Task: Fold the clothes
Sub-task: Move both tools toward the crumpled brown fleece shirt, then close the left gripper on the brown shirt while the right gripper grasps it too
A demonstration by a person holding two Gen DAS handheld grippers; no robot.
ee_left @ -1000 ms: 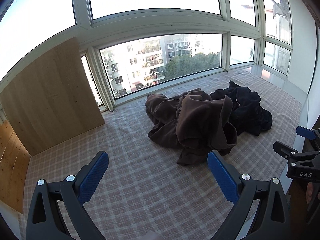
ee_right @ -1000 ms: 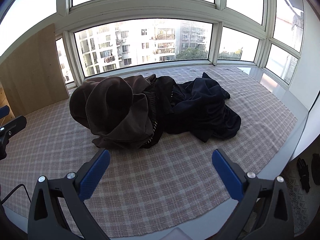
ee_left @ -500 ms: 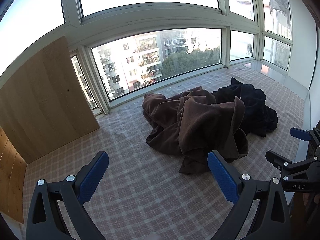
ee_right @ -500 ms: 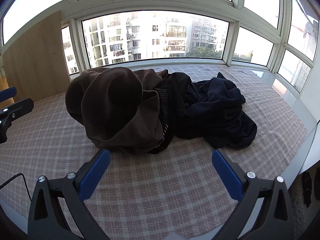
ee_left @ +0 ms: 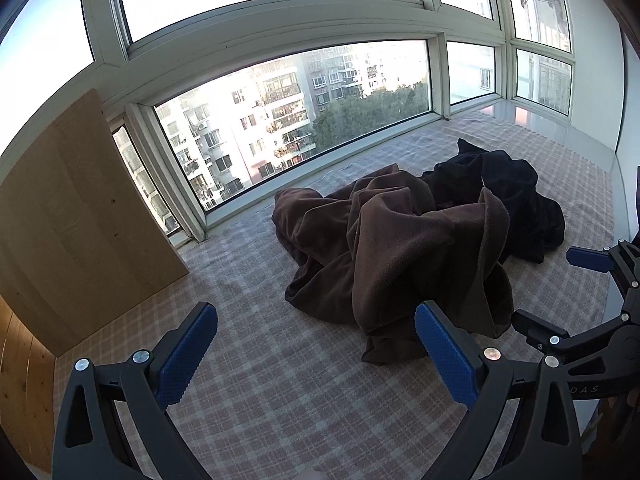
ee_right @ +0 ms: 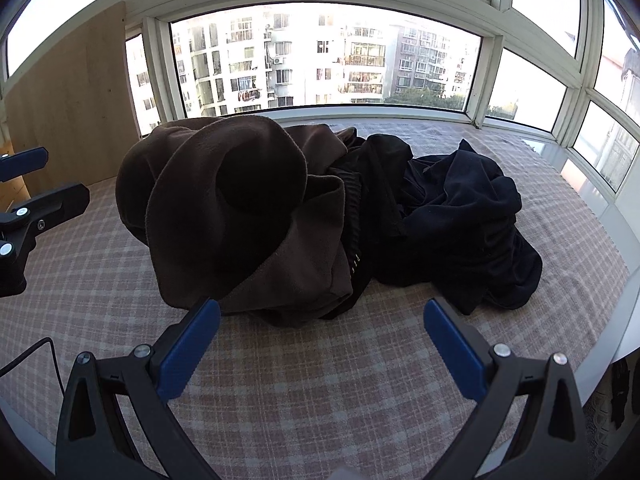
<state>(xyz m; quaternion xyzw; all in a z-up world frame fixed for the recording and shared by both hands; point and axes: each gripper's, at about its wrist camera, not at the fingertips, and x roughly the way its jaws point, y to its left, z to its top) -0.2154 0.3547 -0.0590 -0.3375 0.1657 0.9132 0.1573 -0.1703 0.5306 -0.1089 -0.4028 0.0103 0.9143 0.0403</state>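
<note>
Mid-frame, a crumpled brown garment [ee_left: 400, 248] touches a black garment [ee_left: 516, 196] on the checked cloth [ee_left: 280, 392]; left gripper [ee_left: 316, 344] and right gripper [ee_right: 322, 338] fingers spread apart, holding nothing

— Where did the clothes lie?
— Heaped on the cloth [ee_right: 320, 392], before the window [ee_right: 324, 56]. One garment [ee_right: 224, 216] lay left, overlapping the other [ee_right: 472, 224] on its right.
— And the board [ee_left: 68, 216]?
— It stood at the left, against the window, well apart from the heap.

Brown garment [ee_right: 240, 216], black garment [ee_right: 460, 220] beside it, checked cloth [ee_right: 320, 392]
</note>
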